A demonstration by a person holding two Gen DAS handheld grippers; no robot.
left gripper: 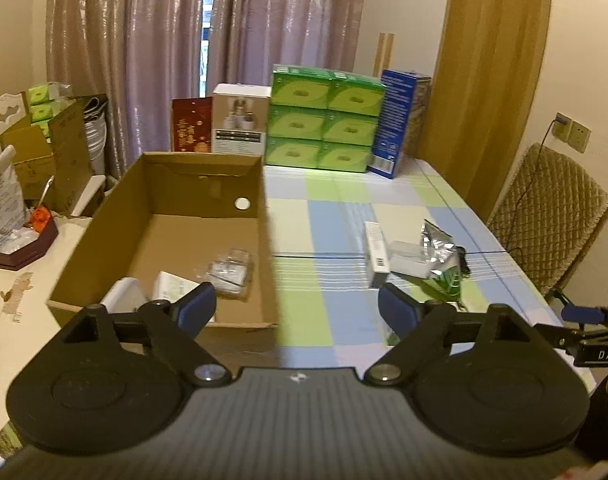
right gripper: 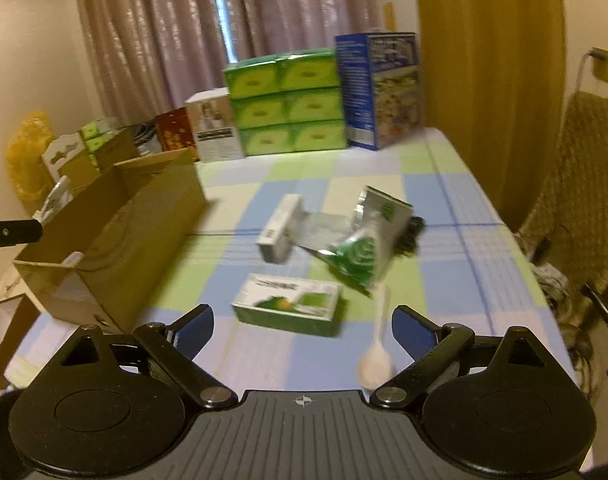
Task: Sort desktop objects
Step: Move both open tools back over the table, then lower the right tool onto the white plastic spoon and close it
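Cardboard box (left gripper: 163,216) taken as landmark: open-topped, at the table's left edge. Inside it already: a clear plastic packet (left gripper: 229,272), a white paper piece (left gripper: 171,286) and a white item at the near corner. Left gripper (left gripper: 297,308) hangs above the box's near right wall, jaws spread, nothing between them. Right gripper (right gripper: 302,326) also empty with jaws apart, aimed at the loose pile to the right of the box. Nearest to it: green-and-white carton (right gripper: 287,308) lying flat, white plastic spoon (right gripper: 378,344) just beside its right end. Farther from the box: slim white box (right gripper: 279,228), torn foil pouch (right gripper: 364,240), a dark object behind the pouch, too blurred to name. Judgement: mid-sort, between picks. Next move likely calls for the right gripper to drop over the carton, close across its narrow width, then carry it left over the box wall.
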